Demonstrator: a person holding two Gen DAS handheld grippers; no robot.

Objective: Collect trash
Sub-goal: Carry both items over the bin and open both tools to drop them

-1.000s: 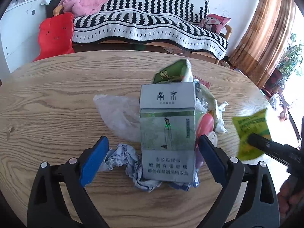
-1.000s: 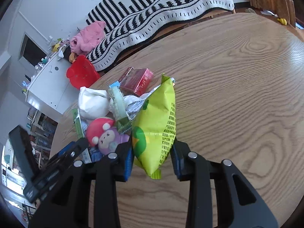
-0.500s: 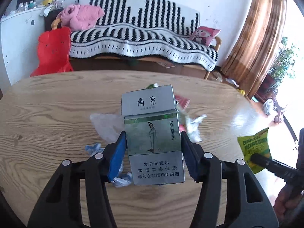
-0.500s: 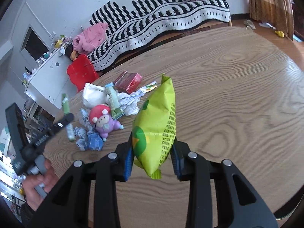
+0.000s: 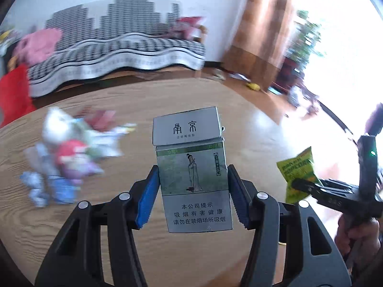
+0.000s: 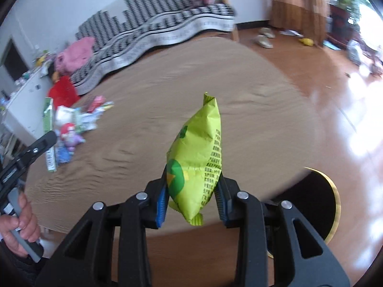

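- Presently, the left gripper [image 5: 194,191] is clamped on a grey cigarette pack [image 5: 192,167]; both blue pads press its long sides and the pack stands upright, lifted clear of the wooden table [image 5: 148,100].
- The left jaws closed onto this pack within the last second and now stand steady on it.
- The right gripper [image 6: 191,198] is clamped on a green snack bag [image 6: 198,157]; the bag is pinched near its lower end and its crimped top points away from the camera, above the table's near edge.
- The remaining trash pile [image 5: 69,153] lies on the table to the left in both wrist views, well apart from both grippers; it is blurred, though a red-capped toy [image 6: 68,129] and a red packet [image 6: 97,101] can be made out.
- A black round bin [image 6: 318,205] with a gold rim sits on the floor, just right of the right gripper's fingers.
- A striped sofa [image 6: 153,31] stands beyond the table.
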